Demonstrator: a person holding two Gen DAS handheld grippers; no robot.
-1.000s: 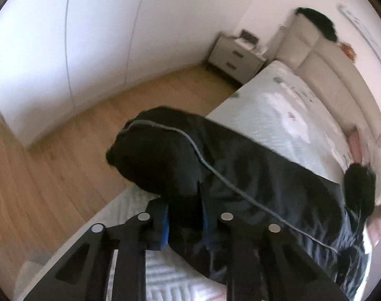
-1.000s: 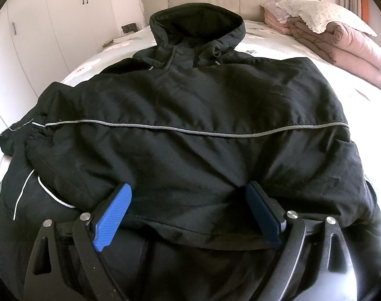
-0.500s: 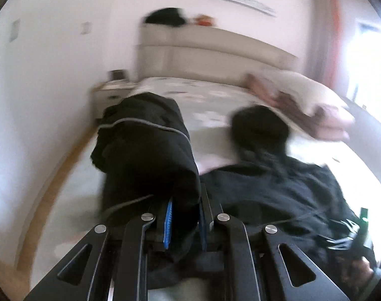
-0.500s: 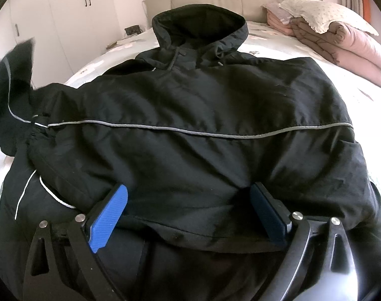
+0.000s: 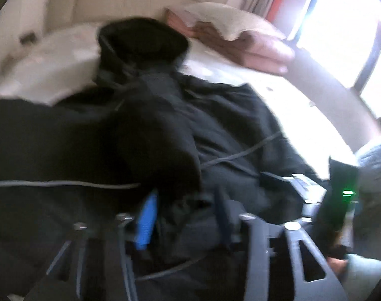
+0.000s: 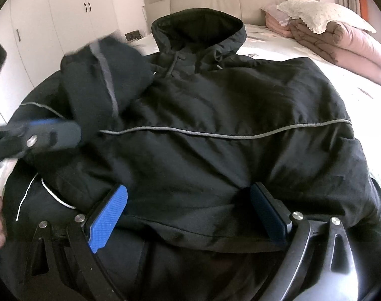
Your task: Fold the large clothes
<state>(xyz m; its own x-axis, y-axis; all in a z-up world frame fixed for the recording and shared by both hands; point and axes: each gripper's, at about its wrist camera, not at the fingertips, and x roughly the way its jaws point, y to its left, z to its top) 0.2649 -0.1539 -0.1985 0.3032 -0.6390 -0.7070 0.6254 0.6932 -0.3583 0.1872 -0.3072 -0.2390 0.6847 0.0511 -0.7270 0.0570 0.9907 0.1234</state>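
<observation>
Black padded fabric fills both of my views: the jacket (image 6: 215, 130) lies face up on the bed (image 6: 278, 42), hood (image 6: 198, 32) toward the headboard at twelve o'clock and hem toward me at six. My left gripper (image 6: 72, 130) has carried the sleeve (image 6: 102, 80) across onto the chest, and it sits at about nine o'clock in the right wrist view. Its jaws have just been opening, and in the left wrist view the blue pad (image 5: 146, 223) stands clear of the cloth on one side, with a bunch of sleeve fabric between the fingers, slack rather than pinched, as far as the blur lets me judge. My right gripper (image 6: 187, 215) hovers wide apart over the hem at six o'clock, gripping nothing.

I judge this to be the release of the first sleeve fold. To do it well I would let the jaws part fully before drawing back, so the cuff does not snag and drag off the chest. I would pull the left gripper out toward nine o'clock, low and straight, and check that the sleeve lies flat along the grey piping (image 6: 228, 135) instead of humped. The padding looks springy, so a light press may be needed. Stacked quilts (image 6: 341, 40) at two o'clock are well apart and no hindrance.
</observation>
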